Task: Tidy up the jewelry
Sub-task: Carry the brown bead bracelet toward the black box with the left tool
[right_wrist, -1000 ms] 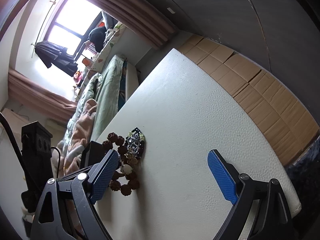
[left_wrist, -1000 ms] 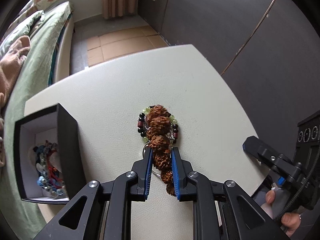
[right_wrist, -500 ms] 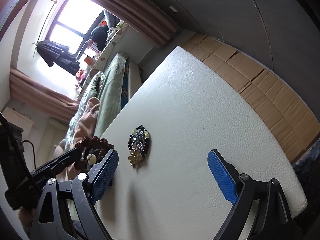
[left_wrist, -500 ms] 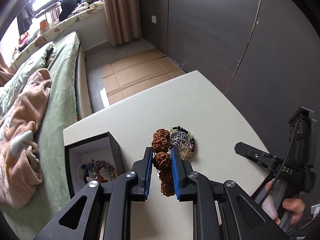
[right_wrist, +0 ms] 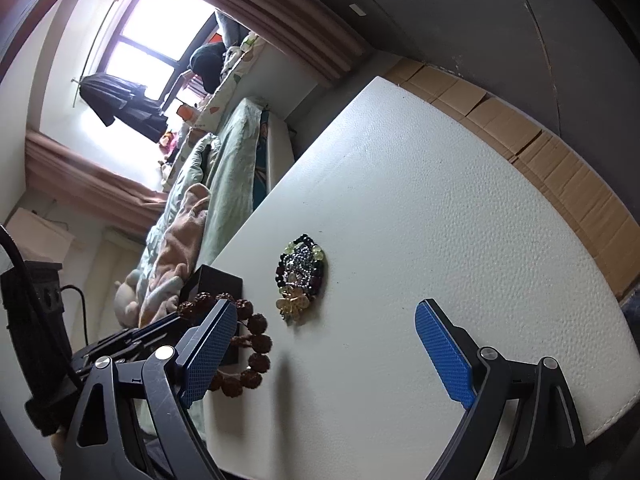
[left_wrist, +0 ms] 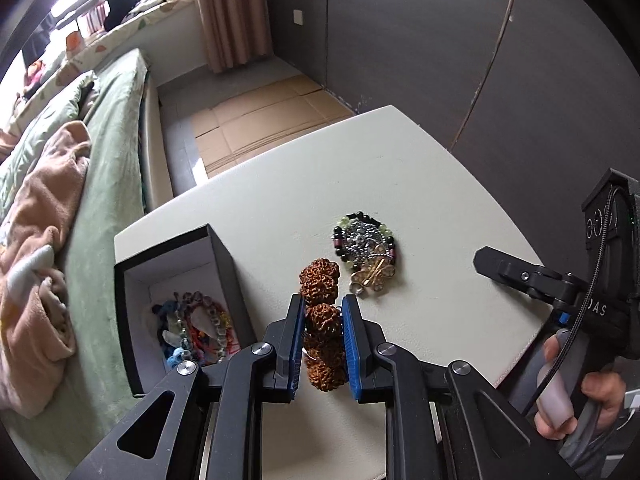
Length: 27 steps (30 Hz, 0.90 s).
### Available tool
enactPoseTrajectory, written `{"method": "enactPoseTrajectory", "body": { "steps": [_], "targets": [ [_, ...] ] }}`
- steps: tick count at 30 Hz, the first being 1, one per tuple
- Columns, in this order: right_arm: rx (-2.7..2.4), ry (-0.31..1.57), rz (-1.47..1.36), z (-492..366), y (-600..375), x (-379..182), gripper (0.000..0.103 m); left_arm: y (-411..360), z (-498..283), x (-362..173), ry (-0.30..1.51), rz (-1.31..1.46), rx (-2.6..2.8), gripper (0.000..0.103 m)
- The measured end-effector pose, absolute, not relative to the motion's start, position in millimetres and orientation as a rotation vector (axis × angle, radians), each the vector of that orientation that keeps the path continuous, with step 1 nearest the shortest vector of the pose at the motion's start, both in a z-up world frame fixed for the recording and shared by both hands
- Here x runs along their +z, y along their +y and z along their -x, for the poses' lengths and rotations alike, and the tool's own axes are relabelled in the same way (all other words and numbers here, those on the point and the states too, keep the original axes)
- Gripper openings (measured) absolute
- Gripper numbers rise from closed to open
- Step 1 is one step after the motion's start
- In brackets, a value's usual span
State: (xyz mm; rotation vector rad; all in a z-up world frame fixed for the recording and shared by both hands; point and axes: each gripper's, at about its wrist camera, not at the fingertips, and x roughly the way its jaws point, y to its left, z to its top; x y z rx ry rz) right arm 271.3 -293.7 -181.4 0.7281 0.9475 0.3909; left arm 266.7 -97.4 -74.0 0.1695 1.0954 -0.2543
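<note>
Brown bead bracelet up in your left grip, box off to the left.

Your left gripper (left_wrist: 323,342) is clamped on the brown seed bracelet (left_wrist: 321,320), pinched mid-loop so the rest dangles free of the white table (left_wrist: 420,184), likely for a drop into the open black box (left_wrist: 224,272) just left of the fingers, where other pieces already lie. The mixed bead pile (left_wrist: 366,250) sits ahead and slightly right, untouched. Your right gripper (right_wrist: 320,354) hovers with jaws wide, holding nothing, probably waiting on that pile.
</note>
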Motion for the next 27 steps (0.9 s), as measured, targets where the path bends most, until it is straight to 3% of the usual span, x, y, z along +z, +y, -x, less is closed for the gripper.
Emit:
{"method": "enactPoseTrajectory", "body": {
  "steps": [13, 27],
  "targets": [
    [0.427, 0.974, -0.691, -274, -272, -181, 0.092, -91, -273, -109, 1.193, -0.133, -0.279, 0.019],
    [0.475, 0.969, -0.69, -275, -260, -172, 0.091, -69, -263, -56, 1.087, -0.085, -0.266, 0.019]
  ]
}}
